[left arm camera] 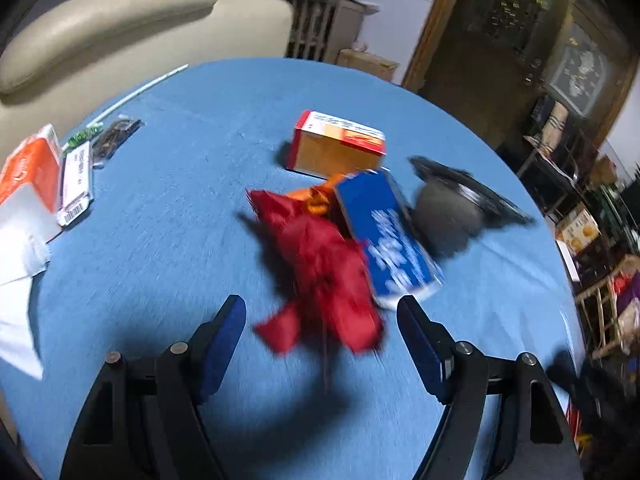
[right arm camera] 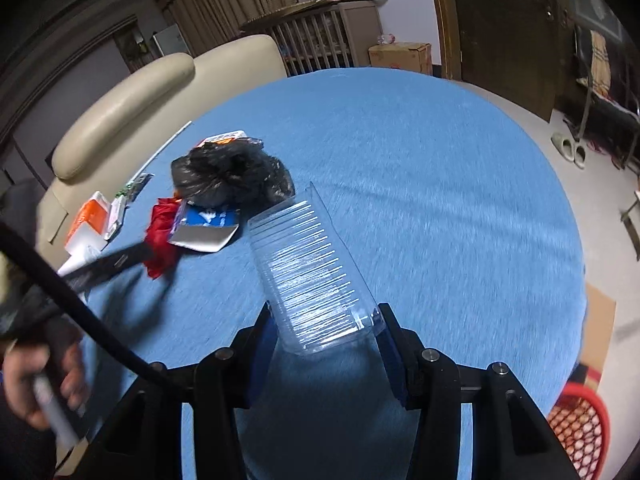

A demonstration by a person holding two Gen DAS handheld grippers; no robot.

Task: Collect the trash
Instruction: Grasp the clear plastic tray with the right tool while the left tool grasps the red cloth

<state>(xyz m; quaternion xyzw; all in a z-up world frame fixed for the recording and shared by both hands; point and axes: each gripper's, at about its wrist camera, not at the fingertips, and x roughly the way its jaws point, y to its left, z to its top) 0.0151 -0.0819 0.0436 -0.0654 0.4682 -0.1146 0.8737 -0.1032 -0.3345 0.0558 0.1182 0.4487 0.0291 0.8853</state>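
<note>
Matt blue cloth tablecloth point(right arm camera: 440, 200); clear ribbed glossy plastic tray point(right arm camera: 312, 264); crumpled red wrapper point(left arm camera: 320, 272); glossy black plastic bag point(right arm camera: 232, 176).

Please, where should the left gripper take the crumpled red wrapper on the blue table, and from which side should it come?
Grip the near, bunched end of the red wrapper, coming from the front where the open left gripper already faces it. That end is free of neighbours and narrow enough for the jaws; the far end lies against the blue box and an orange wrapper. The picture is blurred, so exact folds are unclear.
</note>
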